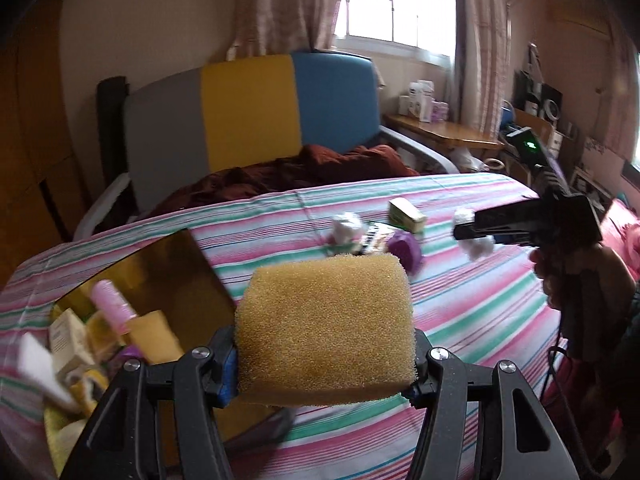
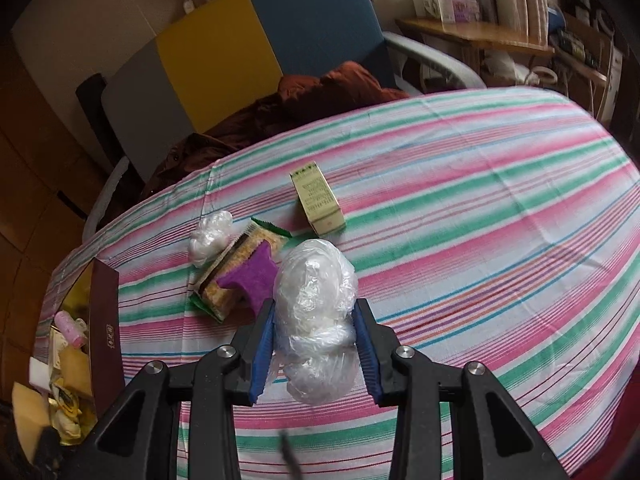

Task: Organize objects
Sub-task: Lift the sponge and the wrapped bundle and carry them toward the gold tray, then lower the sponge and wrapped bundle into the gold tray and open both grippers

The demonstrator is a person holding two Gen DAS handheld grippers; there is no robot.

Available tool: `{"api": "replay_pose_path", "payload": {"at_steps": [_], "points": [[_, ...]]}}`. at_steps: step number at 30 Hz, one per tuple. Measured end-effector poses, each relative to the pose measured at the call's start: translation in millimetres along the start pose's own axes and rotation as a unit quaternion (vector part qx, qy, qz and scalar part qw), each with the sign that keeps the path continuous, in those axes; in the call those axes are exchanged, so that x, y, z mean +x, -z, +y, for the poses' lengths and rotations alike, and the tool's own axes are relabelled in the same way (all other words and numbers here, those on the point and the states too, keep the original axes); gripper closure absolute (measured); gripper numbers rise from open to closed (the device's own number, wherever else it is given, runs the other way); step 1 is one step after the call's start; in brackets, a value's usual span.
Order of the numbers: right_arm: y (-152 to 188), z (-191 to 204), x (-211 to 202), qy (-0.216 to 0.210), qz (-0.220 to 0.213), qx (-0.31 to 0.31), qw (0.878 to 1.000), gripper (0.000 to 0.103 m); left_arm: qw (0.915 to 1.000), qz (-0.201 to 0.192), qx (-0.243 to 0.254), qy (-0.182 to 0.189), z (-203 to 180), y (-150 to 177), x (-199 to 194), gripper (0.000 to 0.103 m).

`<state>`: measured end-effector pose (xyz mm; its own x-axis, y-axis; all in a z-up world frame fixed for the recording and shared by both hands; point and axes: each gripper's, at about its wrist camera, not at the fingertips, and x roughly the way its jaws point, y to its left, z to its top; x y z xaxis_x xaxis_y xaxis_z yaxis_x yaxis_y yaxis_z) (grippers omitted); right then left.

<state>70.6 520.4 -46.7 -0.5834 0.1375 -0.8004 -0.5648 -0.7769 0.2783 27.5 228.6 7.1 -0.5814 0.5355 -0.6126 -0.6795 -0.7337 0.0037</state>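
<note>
My left gripper (image 1: 325, 354) is shut on a yellow sponge (image 1: 326, 326), held above the striped bed just right of the open box (image 1: 176, 268). My right gripper (image 2: 316, 344) is shut on a wad of clear plastic (image 2: 316, 312) above the bed; it also shows in the left wrist view (image 1: 476, 229). On the bed lie a cream carton (image 2: 318, 198), a second plastic wad (image 2: 210, 234), a snack packet (image 2: 240, 264) and a purple piece (image 2: 252, 276).
The box (image 2: 105, 336) at the bed's left edge holds a pink roller (image 1: 112, 306), small cartons and yellow items. A grey, yellow and blue chair (image 1: 248, 108) with brown cloth (image 1: 304, 172) stands behind the bed. A wooden desk (image 1: 444, 130) is at far right.
</note>
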Motion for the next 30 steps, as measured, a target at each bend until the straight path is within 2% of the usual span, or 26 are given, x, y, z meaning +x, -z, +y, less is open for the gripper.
{"api": "replay_pose_path", "payload": {"at_steps": [8, 12, 21, 30], "points": [[10, 20, -3, 0.011, 0.003, -0.027, 1.0, 0.066, 0.9989, -0.002, -0.035, -0.033, 42, 12, -18, 0.042], [16, 37, -6, 0.003, 0.01, -0.043, 0.999, 0.066, 0.9978, 0.001, -0.048, -0.046, 60, 22, -24, 0.042], [31, 118, -23, -0.063, 0.008, -0.111, 0.992, 0.066, 0.9931, 0.007, -0.088, -0.077, 98, 35, -33, 0.042], [56, 203, -24, -0.137, 0.026, -0.177, 0.974, 0.066, 0.9883, 0.026, -0.116, -0.095, 122, 49, -29, 0.041]]}}
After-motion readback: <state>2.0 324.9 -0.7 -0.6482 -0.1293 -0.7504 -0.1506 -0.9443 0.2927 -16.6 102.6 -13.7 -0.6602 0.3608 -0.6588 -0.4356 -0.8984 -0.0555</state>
